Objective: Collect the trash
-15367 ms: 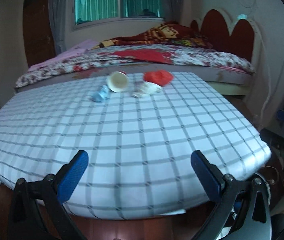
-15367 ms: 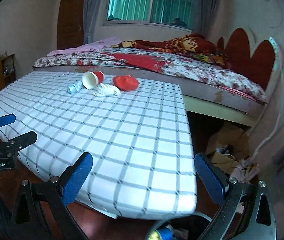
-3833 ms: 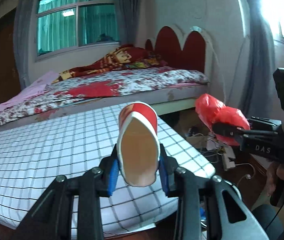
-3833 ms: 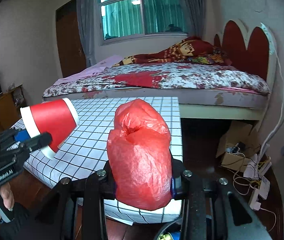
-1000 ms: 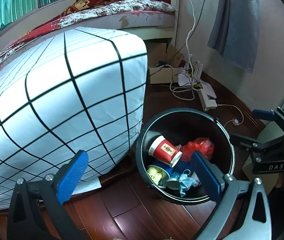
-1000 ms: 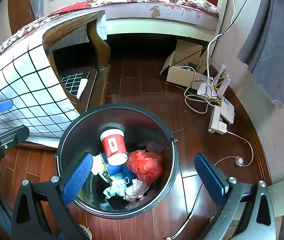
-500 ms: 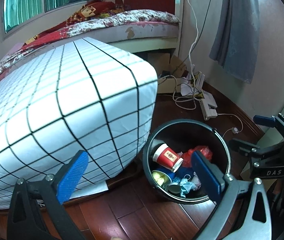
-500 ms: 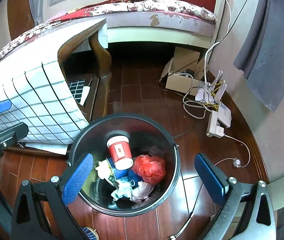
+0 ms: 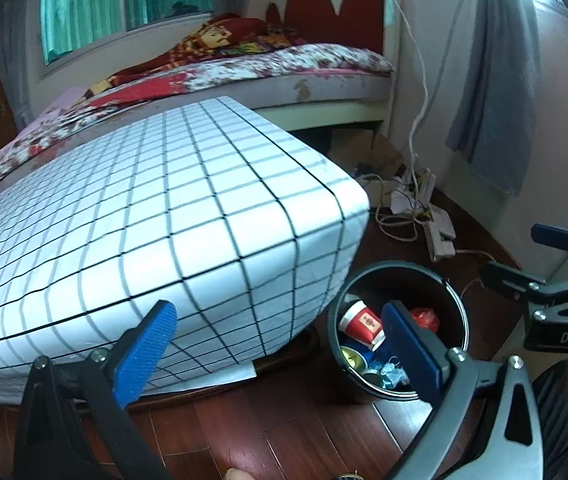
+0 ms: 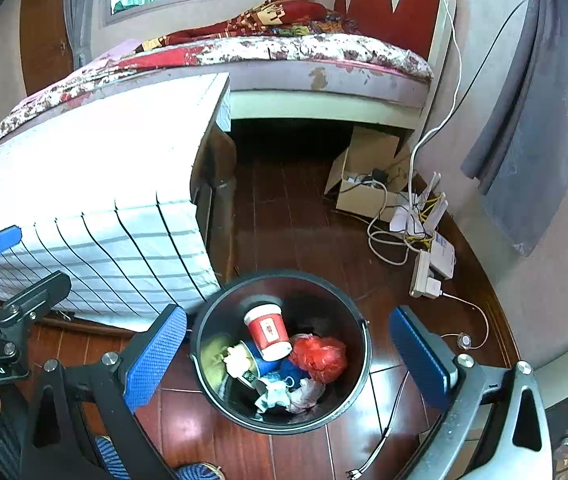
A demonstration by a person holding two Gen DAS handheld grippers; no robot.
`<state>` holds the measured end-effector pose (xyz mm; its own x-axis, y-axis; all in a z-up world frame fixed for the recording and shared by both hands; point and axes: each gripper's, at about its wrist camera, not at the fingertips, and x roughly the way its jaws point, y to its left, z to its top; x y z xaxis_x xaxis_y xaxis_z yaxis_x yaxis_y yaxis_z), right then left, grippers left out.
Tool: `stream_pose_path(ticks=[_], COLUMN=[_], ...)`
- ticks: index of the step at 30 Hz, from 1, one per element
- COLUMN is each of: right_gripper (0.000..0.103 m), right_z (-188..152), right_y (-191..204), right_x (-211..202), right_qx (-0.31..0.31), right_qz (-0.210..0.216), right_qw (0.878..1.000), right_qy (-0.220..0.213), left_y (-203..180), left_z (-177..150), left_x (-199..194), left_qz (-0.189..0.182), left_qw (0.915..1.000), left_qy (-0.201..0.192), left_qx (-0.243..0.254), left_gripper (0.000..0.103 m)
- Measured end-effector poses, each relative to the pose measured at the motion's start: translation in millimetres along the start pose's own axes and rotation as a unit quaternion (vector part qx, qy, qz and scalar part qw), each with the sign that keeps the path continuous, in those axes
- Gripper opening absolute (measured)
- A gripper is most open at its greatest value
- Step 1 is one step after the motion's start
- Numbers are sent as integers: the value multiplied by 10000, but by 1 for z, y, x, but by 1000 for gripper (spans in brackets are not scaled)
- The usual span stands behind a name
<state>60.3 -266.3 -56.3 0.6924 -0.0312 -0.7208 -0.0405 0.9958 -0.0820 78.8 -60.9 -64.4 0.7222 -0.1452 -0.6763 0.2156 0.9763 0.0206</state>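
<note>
I hold the left gripper (image 9: 279, 344) above the floor beside the table (image 9: 163, 216); its blue fingers (image 9: 145, 350) stand wide apart with nothing between them. The right gripper (image 10: 288, 354) sits over the bin (image 10: 358, 364), its fingers (image 10: 155, 356) likewise spread and empty.

The bin is a round black bucket standing on the dark red wooden floor (image 10: 284, 216), just beside the corner of the table, which carries a white cloth with a black grid. Inside the bin I see the trash. A red paper cup (image 10: 267, 332) with a white rim and a small printed label lies tilted on top of the heap, mouth toward the lower right. Touching it on the right is a crumpled red plastic bag (image 10: 320, 356). Below them lie a blue cup (image 10: 261, 368), crushed white paper (image 10: 279, 394) and something yellowish against the left wall that I cannot identify.

In the left view the same bin (image 9: 454, 300) shows the red cup (image 9: 360, 322) and a part of the red bag (image 9: 426, 318), partly hidden by my right finger.

Beyond the table stands a bed (image 10: 284, 52) with a flowered cover. Cables and a power strip (image 10: 430, 276) lie on the floor near the wall.
</note>
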Motion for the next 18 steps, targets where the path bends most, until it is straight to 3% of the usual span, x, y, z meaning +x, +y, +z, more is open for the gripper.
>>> stream_pose_path(ticks=[18], right_gripper=[102], right_z=[25], right_y=[20], right_x=[-78], right_qx=[169], right_qz=[-127], right_qw=[9981], right_qy=[-582], left_y=[20], left_z=[19], left_x=[-72], left_qz=[134], left_qw=[9985], left_qy=[-420], left_qx=[-335], left_gripper=[103])
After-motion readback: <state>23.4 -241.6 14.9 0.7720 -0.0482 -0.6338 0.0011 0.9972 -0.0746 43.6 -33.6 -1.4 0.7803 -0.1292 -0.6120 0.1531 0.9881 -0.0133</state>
